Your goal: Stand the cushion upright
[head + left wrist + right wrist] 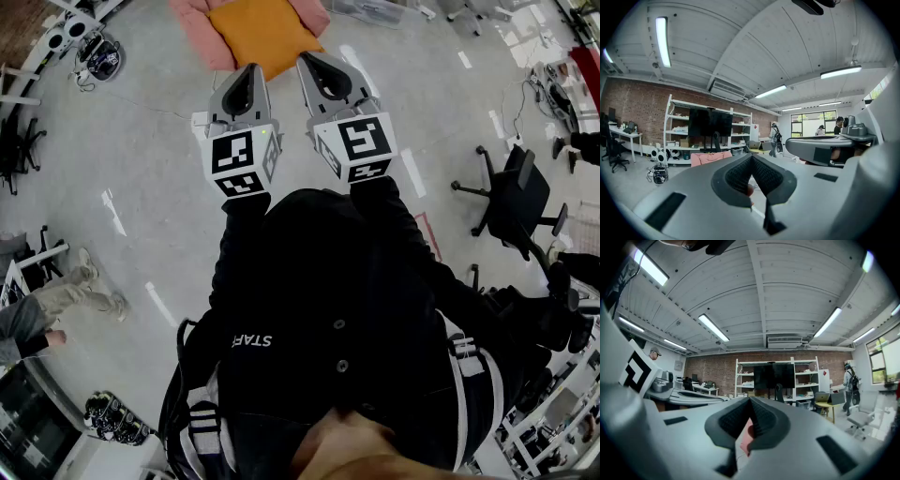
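**Operator:** Straight ahead of me the orange cushion [262, 36] lies flat on a pink padded seat [202, 33]; it's square, plump and cloth-covered. My left gripper [251, 71] and right gripper [309, 62] hang side by side short of it, both closed and empty.

**Partner:** How will you lift it?

**Operator:** I'd open both, pinch one soft edge, and tip it up gently.

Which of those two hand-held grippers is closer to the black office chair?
Right. The right hand-held gripper is on the same side as the black office chair. The left hand-held gripper is beside it, farther from the chair. Neither touches it.
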